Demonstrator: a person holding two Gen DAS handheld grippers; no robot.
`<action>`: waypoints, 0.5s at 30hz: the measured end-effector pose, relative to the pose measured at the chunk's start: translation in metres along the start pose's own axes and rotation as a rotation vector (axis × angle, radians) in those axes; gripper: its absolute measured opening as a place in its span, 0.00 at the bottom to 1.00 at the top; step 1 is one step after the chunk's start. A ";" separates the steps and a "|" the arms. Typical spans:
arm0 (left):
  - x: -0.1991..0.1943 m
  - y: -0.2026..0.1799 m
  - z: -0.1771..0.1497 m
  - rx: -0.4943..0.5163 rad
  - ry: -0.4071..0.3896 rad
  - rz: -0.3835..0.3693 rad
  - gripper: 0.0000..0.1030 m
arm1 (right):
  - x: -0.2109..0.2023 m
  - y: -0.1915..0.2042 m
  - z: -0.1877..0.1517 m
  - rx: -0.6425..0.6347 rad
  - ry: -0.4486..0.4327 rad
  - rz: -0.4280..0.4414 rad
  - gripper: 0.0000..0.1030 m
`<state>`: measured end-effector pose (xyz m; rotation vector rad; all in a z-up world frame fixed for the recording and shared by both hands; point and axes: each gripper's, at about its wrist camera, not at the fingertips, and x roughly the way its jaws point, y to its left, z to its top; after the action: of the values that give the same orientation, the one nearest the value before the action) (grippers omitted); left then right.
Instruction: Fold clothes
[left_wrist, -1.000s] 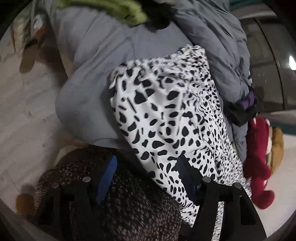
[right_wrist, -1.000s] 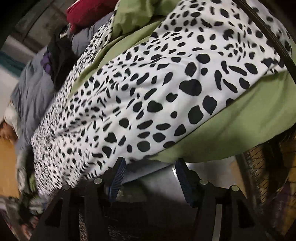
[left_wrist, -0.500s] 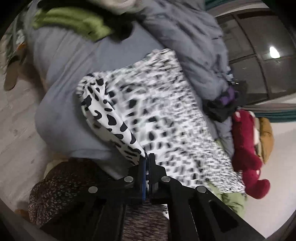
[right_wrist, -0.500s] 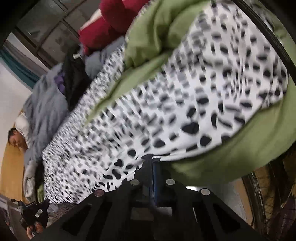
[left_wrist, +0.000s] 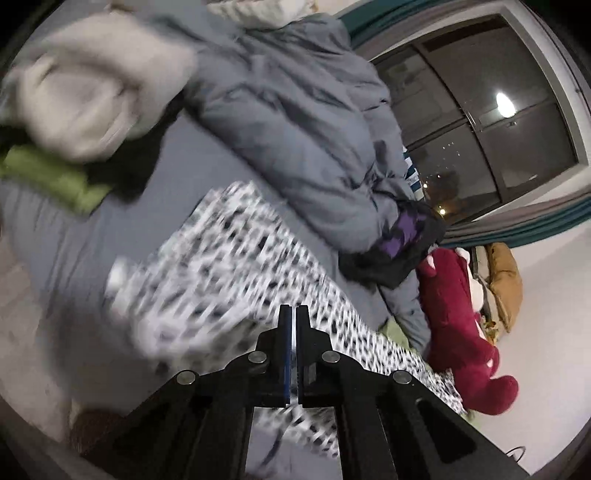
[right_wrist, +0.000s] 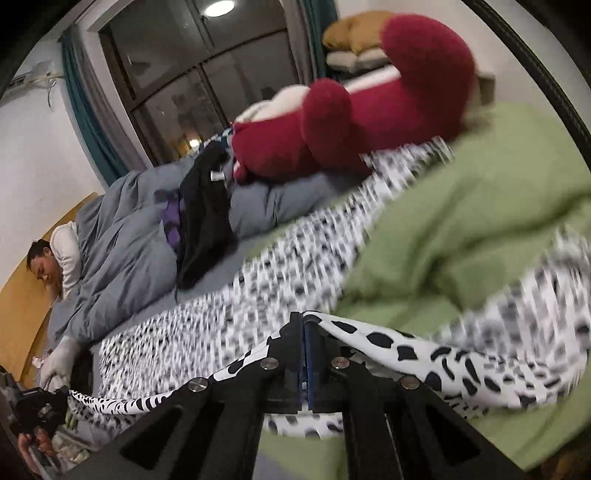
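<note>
Fabric of the spotted garment (right_wrist: 388, 343) looks thin, light and limp, so it is best held by its edge at two well-separated points. It is lifted off the bed (left_wrist: 155, 229), each end pinched in a fully closed claw: left claw (left_wrist: 294, 314), right claw (right_wrist: 303, 321). One spotted garment, one green blanket (right_wrist: 461, 229) and one red plush toy (right_wrist: 351, 122) are counted.

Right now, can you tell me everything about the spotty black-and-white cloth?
The spotty cloth is thin white fabric with black blotches, like a cow print. It stretches long across the grey bed sheet and partly over a green blanket. The right gripper pinches one edge shut, and the left gripper pinches another, lifting it. Much of it looks blurred.
</note>
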<state>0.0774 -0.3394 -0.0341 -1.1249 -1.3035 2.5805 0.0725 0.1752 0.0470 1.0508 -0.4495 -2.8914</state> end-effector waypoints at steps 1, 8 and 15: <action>0.007 -0.007 0.008 0.017 0.004 0.006 0.01 | 0.010 0.004 0.009 -0.007 -0.002 -0.002 0.02; 0.071 -0.042 0.039 0.126 0.102 0.071 0.00 | 0.085 0.041 0.050 -0.086 0.022 -0.018 0.02; 0.079 0.011 0.021 -0.031 0.315 0.282 0.50 | 0.117 0.039 0.039 -0.106 0.118 0.009 0.02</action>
<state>0.0093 -0.3338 -0.0802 -1.7487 -1.1896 2.4223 -0.0453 0.1330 0.0133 1.1901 -0.2911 -2.7913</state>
